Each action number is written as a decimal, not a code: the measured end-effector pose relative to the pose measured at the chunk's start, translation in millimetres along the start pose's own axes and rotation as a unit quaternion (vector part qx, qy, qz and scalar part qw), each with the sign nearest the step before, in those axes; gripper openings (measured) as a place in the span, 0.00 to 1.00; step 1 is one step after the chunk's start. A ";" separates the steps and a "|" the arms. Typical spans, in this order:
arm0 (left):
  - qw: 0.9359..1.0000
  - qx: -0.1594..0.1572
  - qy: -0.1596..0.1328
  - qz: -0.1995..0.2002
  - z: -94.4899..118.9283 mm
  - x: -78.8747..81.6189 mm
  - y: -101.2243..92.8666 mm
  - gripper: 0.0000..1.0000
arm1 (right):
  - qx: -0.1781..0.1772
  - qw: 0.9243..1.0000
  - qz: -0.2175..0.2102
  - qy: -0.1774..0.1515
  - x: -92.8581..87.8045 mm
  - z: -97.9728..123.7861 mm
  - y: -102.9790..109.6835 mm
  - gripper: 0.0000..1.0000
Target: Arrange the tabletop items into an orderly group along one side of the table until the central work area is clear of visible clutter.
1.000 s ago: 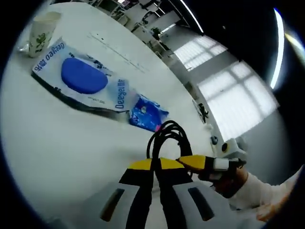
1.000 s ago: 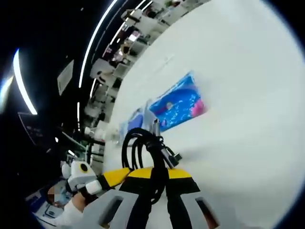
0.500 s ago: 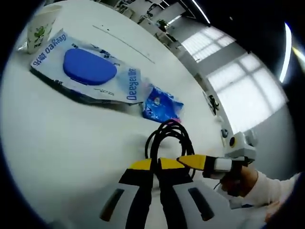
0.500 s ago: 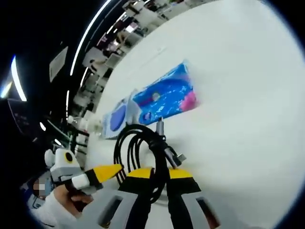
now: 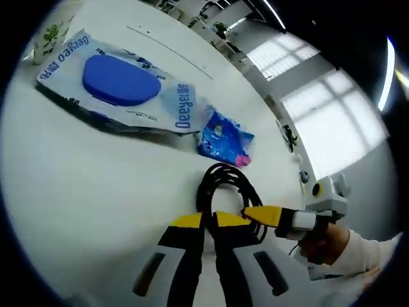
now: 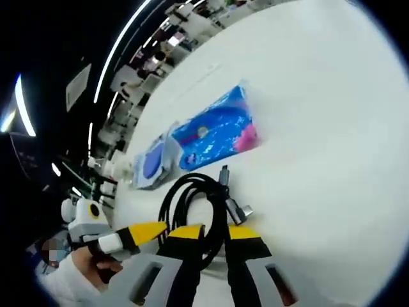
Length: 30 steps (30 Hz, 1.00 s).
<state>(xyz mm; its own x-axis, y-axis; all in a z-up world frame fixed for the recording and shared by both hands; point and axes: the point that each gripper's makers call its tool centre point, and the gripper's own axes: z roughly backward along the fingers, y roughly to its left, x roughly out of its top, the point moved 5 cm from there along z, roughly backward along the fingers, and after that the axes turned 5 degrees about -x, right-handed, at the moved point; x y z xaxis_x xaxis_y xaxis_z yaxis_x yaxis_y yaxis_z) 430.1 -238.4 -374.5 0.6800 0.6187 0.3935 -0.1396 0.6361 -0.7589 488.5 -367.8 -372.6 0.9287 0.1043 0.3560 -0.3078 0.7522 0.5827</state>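
**Both grippers clamped on one coiled black cable, with packets behind it on the white table**

Left gripper view. We see the left gripper with its yellow-tipped jaws drawn together on the near bend of a coiled black cable, which lies on the white table. From the right side of this view comes the right gripper, its yellow tip touching the same coil, with a person's hand wrapped round its handle. Just beyond the cable lies a small blue tissue packet with a pink corner. Next to it, touching or nearly touching, lies a large wet-wipe pack with a blue oval lid. At the far end of that pack, a paper cup with a green print stands at the view's edge.

Right gripper view. We see the right gripper clenched on the cable; the loop passes between its jaws, and the cable's metal plugs rest on the table just ahead of the tips. The left gripper enters from the left, with its yellow tip at the coil and a hand on its grip. Beyond the cable lies the tissue packet, and past it the wet-wipe pack, seen end-on.
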 end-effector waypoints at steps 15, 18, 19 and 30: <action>0.995 0.037 0.010 -0.089 0.2 -0.6 -0.4 0.18 | 0.007 0.998 0.057 -0.026 0.6 8.0 2.9 0.33; 0.992 0.039 0.015 -0.119 2.2 0.5 -3.2 0.27 | 0.010 0.997 0.066 -0.031 0.1 10.1 0.9 0.38; 0.989 0.044 0.014 -0.143 3.9 3.1 -4.0 0.33 | 0.012 0.997 0.070 -0.034 0.2 9.5 -0.5 0.39; 0.976 0.026 -0.033 -0.212 24.2 30.8 -26.0 0.90 | 0.043 0.992 0.075 -0.094 13.5 26.8 -5.3 0.67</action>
<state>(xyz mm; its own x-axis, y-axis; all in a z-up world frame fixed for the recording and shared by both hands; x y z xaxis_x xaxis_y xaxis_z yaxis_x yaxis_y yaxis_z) 437.2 -224.6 -330.1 0.6369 0.3227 0.7001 0.1064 0.8627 -0.4944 497.2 -387.8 -351.4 0.8185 0.0816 0.5686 -0.4634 0.6789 0.5696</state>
